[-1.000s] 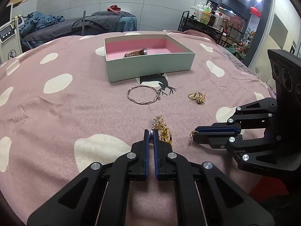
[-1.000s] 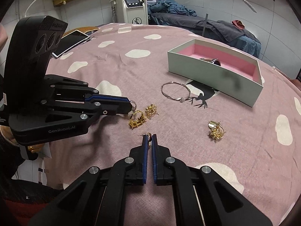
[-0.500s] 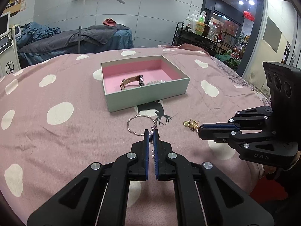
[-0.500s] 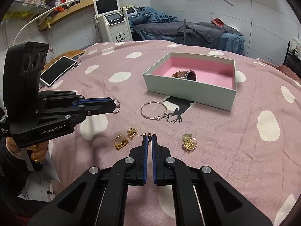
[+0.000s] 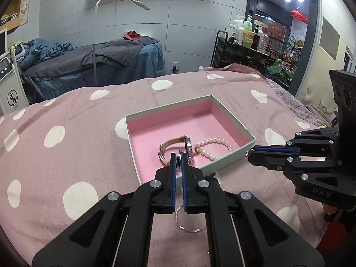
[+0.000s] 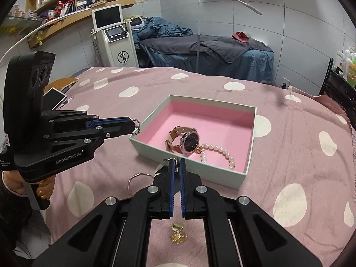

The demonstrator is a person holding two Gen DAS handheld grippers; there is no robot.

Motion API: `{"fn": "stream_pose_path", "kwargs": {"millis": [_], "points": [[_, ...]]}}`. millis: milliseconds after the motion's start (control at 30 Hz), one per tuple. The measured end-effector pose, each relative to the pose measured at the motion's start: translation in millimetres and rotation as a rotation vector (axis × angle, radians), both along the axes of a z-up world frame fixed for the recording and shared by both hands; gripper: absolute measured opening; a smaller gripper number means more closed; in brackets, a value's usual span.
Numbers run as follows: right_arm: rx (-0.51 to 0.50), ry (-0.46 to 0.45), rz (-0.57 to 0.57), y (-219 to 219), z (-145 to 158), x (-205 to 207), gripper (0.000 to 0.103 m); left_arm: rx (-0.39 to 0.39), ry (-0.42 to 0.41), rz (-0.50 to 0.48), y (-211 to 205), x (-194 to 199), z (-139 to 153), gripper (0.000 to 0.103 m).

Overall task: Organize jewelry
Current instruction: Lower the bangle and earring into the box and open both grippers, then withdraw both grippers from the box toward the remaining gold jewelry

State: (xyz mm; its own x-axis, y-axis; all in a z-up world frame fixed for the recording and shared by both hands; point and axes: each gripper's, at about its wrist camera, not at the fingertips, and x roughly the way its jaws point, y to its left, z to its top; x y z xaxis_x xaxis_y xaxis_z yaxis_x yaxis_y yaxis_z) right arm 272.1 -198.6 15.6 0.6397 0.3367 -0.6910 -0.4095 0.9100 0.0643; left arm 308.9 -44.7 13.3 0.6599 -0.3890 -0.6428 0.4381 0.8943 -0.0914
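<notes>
A pale green box (image 5: pixel 227 159) (image 6: pixel 155 149) with a pink lining sits on the dotted pink cloth. Inside it lie a wristwatch (image 5: pixel 175 143) (image 6: pixel 188 141) and a pearl bracelet (image 5: pixel 213 141) (image 6: pixel 222 153). My left gripper (image 5: pixel 178 155) (image 6: pixel 133 125) is shut on a small silver hoop (image 6: pixel 136 125) and hovers at the box's near left corner. At the near right corner my right gripper (image 6: pixel 176 162) (image 5: pixel 250 153) is shut on a small gold earring (image 6: pixel 176 164). A thin bangle (image 5: pixel 189 223) (image 6: pixel 136 179) and a gold earring cluster (image 6: pixel 178 234) lie on the cloth under the grippers.
A tablet (image 6: pixel 54 96) lies on the cloth at the far left. A hand (image 6: pixel 42 191) holds the left gripper's handle. Behind the table stand a treatment bed (image 5: pixel 124 64), a white machine (image 6: pixel 115 44) and a trolley of bottles (image 5: pixel 244 44).
Both grippers have risen and come forward from the loose jewelry to the box, each still shut on its small piece. The box now looms close under the fingertips.
</notes>
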Motion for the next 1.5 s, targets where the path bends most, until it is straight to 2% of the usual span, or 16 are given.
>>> {"fn": "stream_pose_path", "kwargs": {"millis": [333, 533, 1033, 1167, 1233, 1300, 1367, 1400, 1467, 1500], "points": [[-0.067, 0.061, -0.090, 2.7, -17.3, 65.5, 0.004, -0.002, 0.118, 0.048, -14.9, 80.3, -22.0, 0.004], [-0.091, 0.103, -0.124, 4.5, -32.1, 85.9, 0.004, 0.025, 0.158, 0.057, -27.1, 108.2, -38.6, 0.004], [-0.172, 0.121, -0.111, 16.4, -54.0, 92.2, 0.004, 0.045, 0.221, 0.056, -38.6, 124.8, -62.9, 0.005], [-0.175, 0.108, -0.103, 16.5, -54.6, 88.6, 0.005, 0.065, 0.207, 0.052, -40.2, 122.2, -61.6, 0.005], [-0.179, 0.096, -0.103, 16.4, -53.3, 85.5, 0.010, 0.060, 0.205, 0.048, -39.3, 121.3, -59.4, 0.005], [-0.170, 0.082, -0.096, 16.1, -50.4, 82.3, 0.020, 0.051, 0.201, 0.045, -38.5, 119.7, -56.3, 0.006], [-0.172, 0.064, -0.095, 15.9, -47.1, 78.7, 0.023, 0.044, 0.193, 0.048, -36.7, 118.1, -52.7, 0.007], [-0.174, 0.052, -0.094, 15.7, -44.8, 76.4, 0.023, 0.040, 0.187, 0.054, -34.7, 117.0, -50.4, 0.010], [-0.180, 0.031, -0.093, 14.8, -40.7, 71.7, 0.026, 0.029, 0.170, 0.074, -29.3, 113.6, -44.1, 0.027], [-0.183, 0.015, -0.094, 13.9, -37.7, 68.2, 0.029, 0.018, 0.158, 0.085, -26.3, 111.3, -40.4, 0.047]]}}
